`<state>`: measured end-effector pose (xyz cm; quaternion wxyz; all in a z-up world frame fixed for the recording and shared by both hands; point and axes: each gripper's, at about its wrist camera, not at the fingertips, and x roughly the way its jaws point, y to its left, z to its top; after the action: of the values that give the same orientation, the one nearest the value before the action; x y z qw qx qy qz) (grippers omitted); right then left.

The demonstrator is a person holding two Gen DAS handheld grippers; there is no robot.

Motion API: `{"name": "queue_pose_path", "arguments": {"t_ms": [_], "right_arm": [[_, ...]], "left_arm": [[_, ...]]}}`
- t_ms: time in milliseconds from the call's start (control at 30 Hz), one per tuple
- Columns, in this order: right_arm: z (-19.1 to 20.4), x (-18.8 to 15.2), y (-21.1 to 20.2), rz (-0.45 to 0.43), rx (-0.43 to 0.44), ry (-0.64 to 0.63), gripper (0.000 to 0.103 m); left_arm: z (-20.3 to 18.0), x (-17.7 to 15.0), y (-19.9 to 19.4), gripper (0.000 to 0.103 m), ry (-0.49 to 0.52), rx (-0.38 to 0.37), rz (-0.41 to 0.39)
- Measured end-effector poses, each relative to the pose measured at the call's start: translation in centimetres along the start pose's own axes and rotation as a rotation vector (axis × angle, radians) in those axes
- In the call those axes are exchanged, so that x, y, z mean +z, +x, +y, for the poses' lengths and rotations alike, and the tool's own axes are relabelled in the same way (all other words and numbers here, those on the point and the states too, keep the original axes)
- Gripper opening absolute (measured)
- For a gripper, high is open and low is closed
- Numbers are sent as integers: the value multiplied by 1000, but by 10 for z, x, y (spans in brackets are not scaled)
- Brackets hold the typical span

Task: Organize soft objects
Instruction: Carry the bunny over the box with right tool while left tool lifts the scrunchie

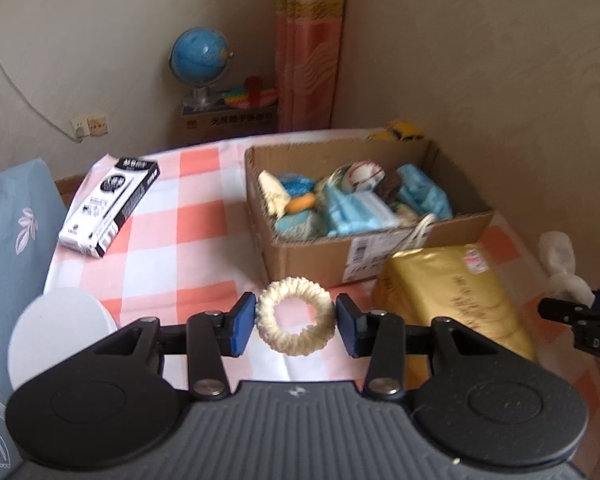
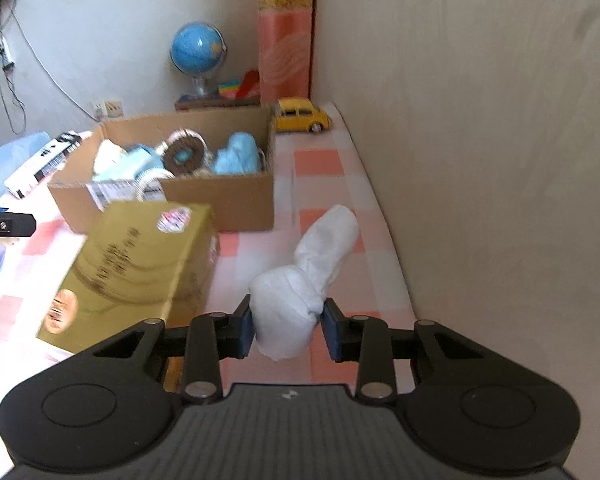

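Item one, nearest: my left hand-held gripper (image 1: 296, 322), blue pads clenched on either side of a cream knitted ring (image 1: 296, 317). The ring stands on edge between the pads, its hole facing me, lifted clear of the checked cloth (image 1: 172, 240) on the desk.

Item two: my right hand-held gripper (image 2: 288, 326), pads pressed into the knotted lower end of a white cloth bundle (image 2: 300, 292). The bundle's long axis runs forward and up to the right from the grip, its free end pointing away from me.

Item three: gold box (image 2: 136, 264), just ahead and left of my right hand-held gripper, ahead and right of my left one. It lies between both hands and the carton.

Item four: cardboard carton (image 1: 300, 260), the likely destination. It already holds light-blue packets, a striped ball and other soft pieces. From my left hand-held gripper it lies straight ahead and a little right, with nothing in between. From the right one it is ahead and left, beyond the gold box.

Judgement: the left hand has the shorter, clearer path. The right must pass over or round the gold box.

Item five: black-and-white packet (image 1: 108, 206), far left of my left hand-held gripper.

Item six, farthest: yellow toy car (image 2: 302, 116) behind the carton, then a blue globe (image 2: 198, 50) on a box in the room's corner.
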<state>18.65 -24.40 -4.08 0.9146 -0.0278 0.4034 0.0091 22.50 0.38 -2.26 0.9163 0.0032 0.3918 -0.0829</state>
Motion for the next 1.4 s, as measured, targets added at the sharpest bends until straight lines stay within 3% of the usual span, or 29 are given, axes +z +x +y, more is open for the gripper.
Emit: {"name": "queue_pose_path", "arguments": {"t_ms": [333,667,767,800,833,1133,1400], "right_arm": [[7,13,-35,-82,44,-10,39],[8,17,-39,-91,48,-21,39],[8,18,-41,-93,44,-25,39],[8,19,-40,-93,43,-25,39],[9,19,-40,-93,43,-27,39],[17,26,-43,-102,60,-39,39],[28,46,-46,-119,109,-69,39]], "left_arm": [[-19,38,-17,43,49,-20,-78],[-22,67,11,45,46,13,-106],[-22,70,17,65,53,42,-116],[-21,70,17,82,45,48,-111],[-19,71,16,91,35,49,-115],[-3,52,-21,101,-41,65,-154],[-9,17,-58,102,-2,142,-134]]}}
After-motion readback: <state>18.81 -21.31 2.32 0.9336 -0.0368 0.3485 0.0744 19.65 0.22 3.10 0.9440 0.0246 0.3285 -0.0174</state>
